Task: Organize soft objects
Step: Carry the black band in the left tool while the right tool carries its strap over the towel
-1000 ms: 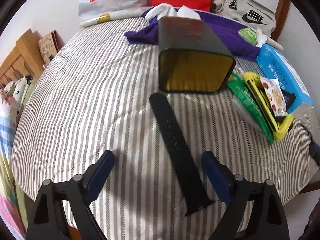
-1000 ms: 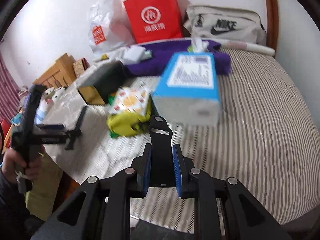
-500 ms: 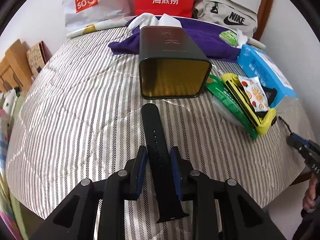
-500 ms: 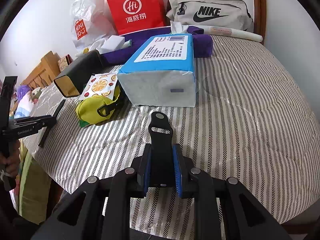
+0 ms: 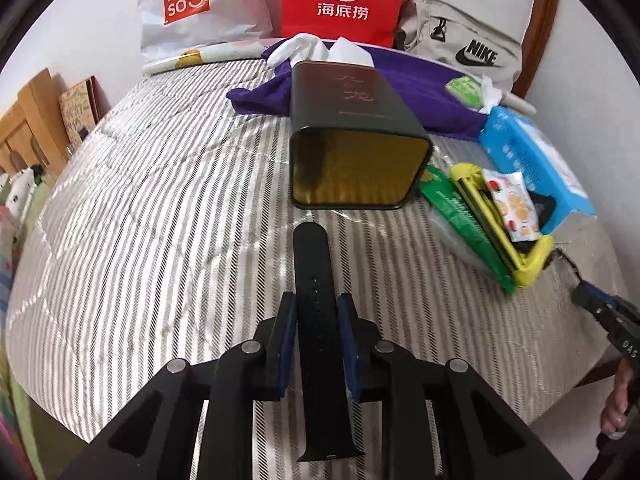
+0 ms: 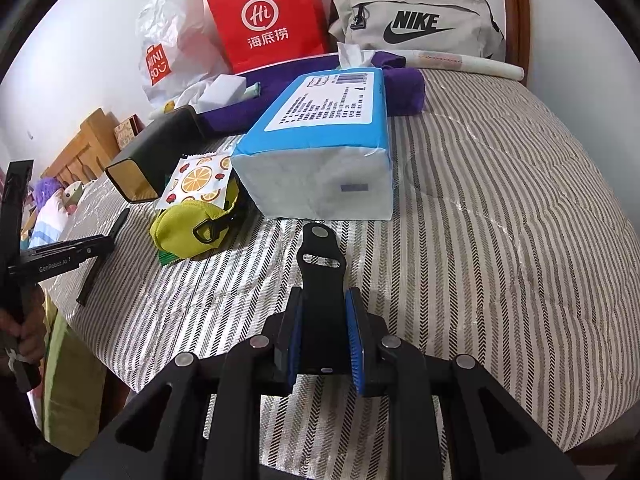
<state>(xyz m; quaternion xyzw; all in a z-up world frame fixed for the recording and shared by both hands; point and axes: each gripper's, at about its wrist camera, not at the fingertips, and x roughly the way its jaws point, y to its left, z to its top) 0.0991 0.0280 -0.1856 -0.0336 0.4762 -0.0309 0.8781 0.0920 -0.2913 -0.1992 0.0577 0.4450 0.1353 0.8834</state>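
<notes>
A long black watch strap (image 5: 310,256) with a row of holes lies on the striped bed cover (image 5: 160,240), pointing at a black tin (image 5: 356,160) that lies on its side with its gold inside showing. My left gripper (image 5: 316,300) has its jaws closing, and the blue pads press on both edges of this strap. My right gripper (image 6: 324,294) is shut on a shorter black strap piece (image 6: 320,252) with a slot and a metal stud, held just above the cover. The long strap (image 6: 104,256) also shows at the left of the right wrist view.
A blue tissue pack (image 6: 320,152), a yellow pouch (image 6: 188,228) with a fruit-print sachet (image 6: 198,178) and a green packet (image 5: 460,216) lie right of the tin. Behind are purple cloth (image 5: 420,92), a red bag (image 5: 344,0), a Miniso bag (image 5: 188,0) and a Nike bag (image 6: 416,24). The bed's edge runs close below both grippers.
The left jaws went from wide open beside the long strap to closed on its edges. The right gripper kept its grip on the short strap piece.
</notes>
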